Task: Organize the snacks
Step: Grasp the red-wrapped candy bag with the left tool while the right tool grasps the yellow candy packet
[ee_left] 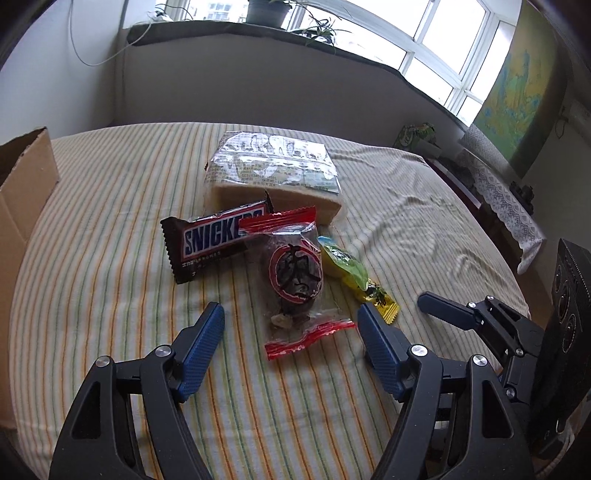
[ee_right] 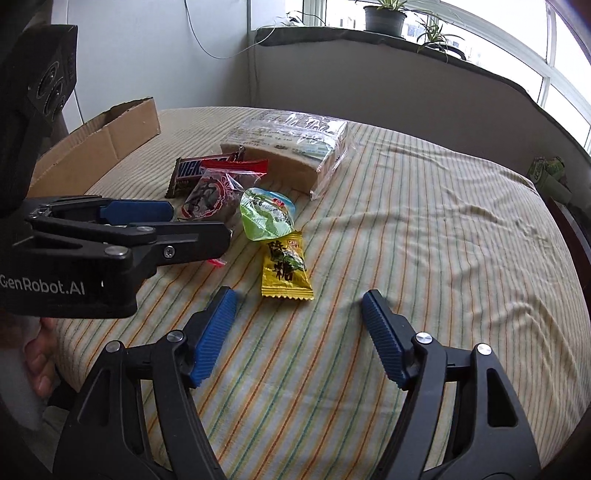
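Observation:
Snacks lie in a cluster on the striped cloth. A Snickers bar (ee_left: 214, 240) (ee_right: 188, 171), a clear red-edged packet with a dark snack (ee_left: 295, 280) (ee_right: 214, 192), a green jelly cup (ee_left: 345, 262) (ee_right: 266, 214), a yellow candy packet (ee_left: 378, 299) (ee_right: 286, 267) and a large clear pack of wafers (ee_left: 275, 173) (ee_right: 295, 147). My left gripper (ee_left: 291, 328) (ee_right: 199, 218) is open, its fingers on either side of the red-edged packet's near end. My right gripper (ee_right: 299, 314) is open and empty, just short of the yellow candy; one of its fingers (ee_left: 445, 308) shows in the left wrist view.
An open cardboard box (ee_left: 22, 206) (ee_right: 99, 147) stands at the cloth's left edge. A window sill with potted plants (ee_right: 384, 18) runs behind. A side table with a lace cloth (ee_left: 506, 210) is at the right. The striped cloth (ee_right: 443, 221) stretches to the right.

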Demonstrator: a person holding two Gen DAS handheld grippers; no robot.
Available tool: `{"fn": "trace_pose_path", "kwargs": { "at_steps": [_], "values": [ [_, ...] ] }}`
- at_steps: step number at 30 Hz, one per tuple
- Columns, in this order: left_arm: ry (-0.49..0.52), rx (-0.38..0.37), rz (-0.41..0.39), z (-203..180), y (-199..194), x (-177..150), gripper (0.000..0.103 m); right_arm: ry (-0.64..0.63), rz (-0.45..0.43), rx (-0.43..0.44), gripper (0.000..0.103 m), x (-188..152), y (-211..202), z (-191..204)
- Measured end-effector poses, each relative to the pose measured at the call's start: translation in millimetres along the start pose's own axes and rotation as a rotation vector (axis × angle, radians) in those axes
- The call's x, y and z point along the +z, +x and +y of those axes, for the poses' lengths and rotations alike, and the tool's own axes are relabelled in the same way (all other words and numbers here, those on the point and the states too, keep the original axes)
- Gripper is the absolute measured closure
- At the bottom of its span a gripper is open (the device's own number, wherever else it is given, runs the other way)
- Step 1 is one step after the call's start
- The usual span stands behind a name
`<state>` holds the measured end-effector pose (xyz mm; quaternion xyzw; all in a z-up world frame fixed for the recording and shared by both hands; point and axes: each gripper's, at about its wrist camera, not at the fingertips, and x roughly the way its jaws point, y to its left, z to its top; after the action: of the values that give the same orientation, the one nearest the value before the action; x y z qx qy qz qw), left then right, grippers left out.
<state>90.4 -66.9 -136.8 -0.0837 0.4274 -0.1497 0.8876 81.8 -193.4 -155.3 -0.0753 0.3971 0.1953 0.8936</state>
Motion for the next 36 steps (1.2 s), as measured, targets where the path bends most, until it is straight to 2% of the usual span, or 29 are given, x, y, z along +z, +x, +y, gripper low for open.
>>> {"fn": "trace_pose_path", "kwargs": {
  "at_steps": [4, 5, 6, 7, 8, 9, 10, 13, 24, 30, 36],
  "values": [
    [-0.002, -0.011, 0.005, 2.1, 6.1, 6.8, 0.031, -0.019, 0.0, 0.012, 0.041, 10.4, 7.6, 0.5],
    [0.0, -0.014, 0.004, 2.5, 8.8, 8.5, 0.035, -0.023, -0.002, 0.016, 0.046, 12.2, 8.6, 1.0],
    [0.002, -0.017, 0.006, 3.4, 10.3, 9.6, 0.045, -0.028, -0.004, 0.02, 0.05, 13.6, 9.2, 1.7],
    [0.002, -0.017, 0.006, 4.5, 10.7, 9.2, 0.052, -0.032, -0.006, 0.025, 0.058, 14.4, 9.4, 2.8],
    [0.004, -0.018, 0.005, 4.7, 13.3, 10.4, 0.055, -0.036, -0.01, 0.02, 0.073, 15.0, 9.5, 4.0],
    [0.007, -0.022, 0.006, 5.6, 13.5, 10.0, 0.062, -0.04, -0.013, 0.006, 0.077, 15.2, 9.6, 5.0],
    [0.01, -0.028, 0.005, 7.0, 13.2, 10.2, 0.071, -0.041, -0.014, 0.005, 0.077, 14.8, 9.6, 5.0],
    [0.002, -0.051, -0.001, 11.9, 10.5, 8.2, 0.073, -0.027, -0.024, 0.003, 0.077, 12.0, 7.3, 4.5],
    [-0.022, -0.072, -0.038, 19.2, -16.6, -12.4, 0.073, 0.035, -0.059, -0.014, 0.077, -13.4, -14.4, 2.2],
    [-0.019, -0.068, -0.046, 16.7, -25.4, -32.6, 0.073, 0.098, -0.099, -0.005, 0.077, -29.4, -23.9, 0.8],
    [-0.034, -0.08, -0.085, 14.9, -31.3, -35.3, 0.073, 0.181, -0.148, 0.033, 0.077, -32.6, -30.3, -7.6]
  ]
}}
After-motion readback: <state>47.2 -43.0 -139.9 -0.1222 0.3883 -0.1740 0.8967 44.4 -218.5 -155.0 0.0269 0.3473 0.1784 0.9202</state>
